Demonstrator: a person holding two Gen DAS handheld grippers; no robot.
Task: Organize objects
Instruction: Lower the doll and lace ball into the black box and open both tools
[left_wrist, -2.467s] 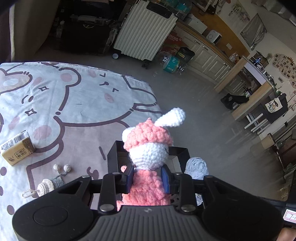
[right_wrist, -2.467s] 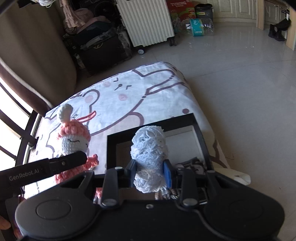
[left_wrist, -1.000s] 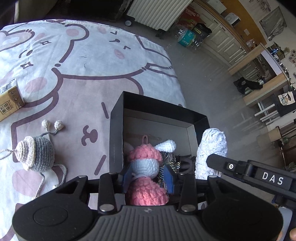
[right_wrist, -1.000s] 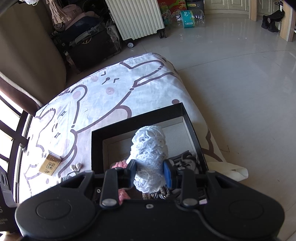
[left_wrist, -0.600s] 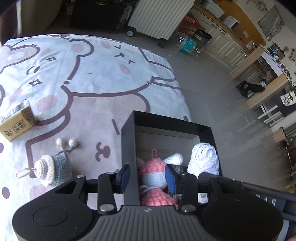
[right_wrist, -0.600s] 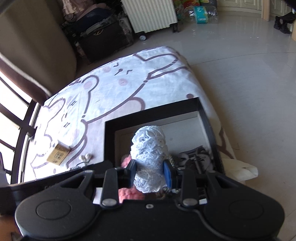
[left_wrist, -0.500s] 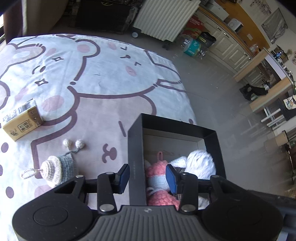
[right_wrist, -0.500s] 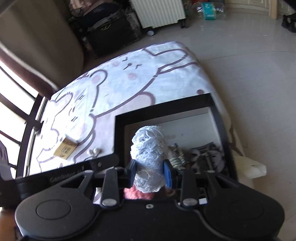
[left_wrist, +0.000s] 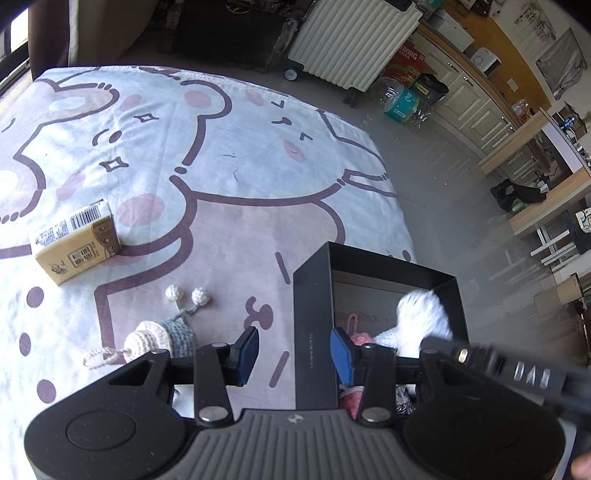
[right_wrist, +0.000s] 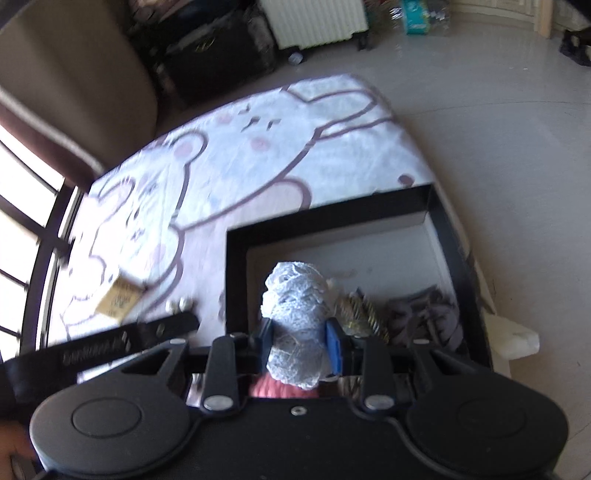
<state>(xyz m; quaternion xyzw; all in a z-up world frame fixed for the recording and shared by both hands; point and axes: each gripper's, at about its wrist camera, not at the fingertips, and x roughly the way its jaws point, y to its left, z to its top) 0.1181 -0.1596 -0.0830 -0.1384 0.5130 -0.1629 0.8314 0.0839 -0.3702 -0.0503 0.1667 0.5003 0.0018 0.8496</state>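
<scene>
A black open box (left_wrist: 314, 302) stands on the bear-print sheet near its right edge. In it lies a pink crochet bunny (left_wrist: 360, 338), partly hidden. My left gripper (left_wrist: 294, 354) is open; its blue pads straddle the box's left wall and hold nothing. My right gripper (right_wrist: 297, 339) is shut on a pale ball of yarn (right_wrist: 295, 314) and holds it over the box (right_wrist: 236, 266), above the bunny (right_wrist: 280, 387). In the left wrist view the yarn ball (left_wrist: 421, 321) shows blurred inside the box.
On the sheet left of the box lie a tan carton (left_wrist: 75, 240) and a grey-and-cream crochet piece (left_wrist: 159, 338) with two pompoms (left_wrist: 188, 295). Dark tangled items (right_wrist: 424, 314) fill the box's right side. Past the bed's right edge is bare floor, and a white suitcase (left_wrist: 351, 40) stands beyond.
My left gripper let go of the pink bunny in the box, opened and drew away to the left over the box wall. My right gripper, still holding the yarn, shifted left above the box.
</scene>
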